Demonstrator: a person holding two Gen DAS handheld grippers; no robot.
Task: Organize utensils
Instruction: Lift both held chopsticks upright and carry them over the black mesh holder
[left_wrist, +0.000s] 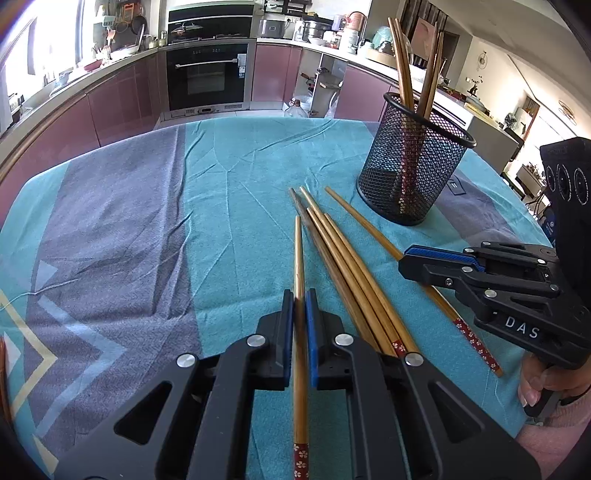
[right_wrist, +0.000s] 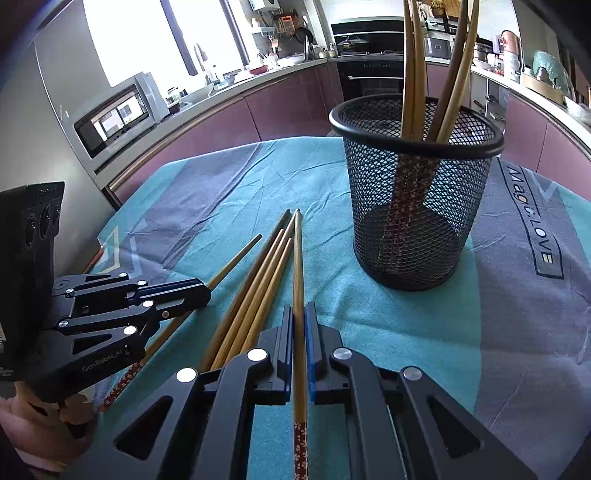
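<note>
i've got one chopstick (left_wrist: 300, 280) pinched in my left gripper (left_wrist: 299, 306) and another chopstick (right_wrist: 299, 280) in my right gripper (right_wrist: 300, 321), so next i lift both into the mesh holder (right_wrist: 415, 192).

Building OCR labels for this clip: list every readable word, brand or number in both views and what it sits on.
"DAS": white letters on the right tool's black body, cut off past the S.
"GenRobot.AI": small print on the left tool's black body, last characters soft.
"Magic LOVE": dark print on the teal and grey tablecloth, right of the black mesh cup.
Oven label and counter containers: too small to read.
</note>
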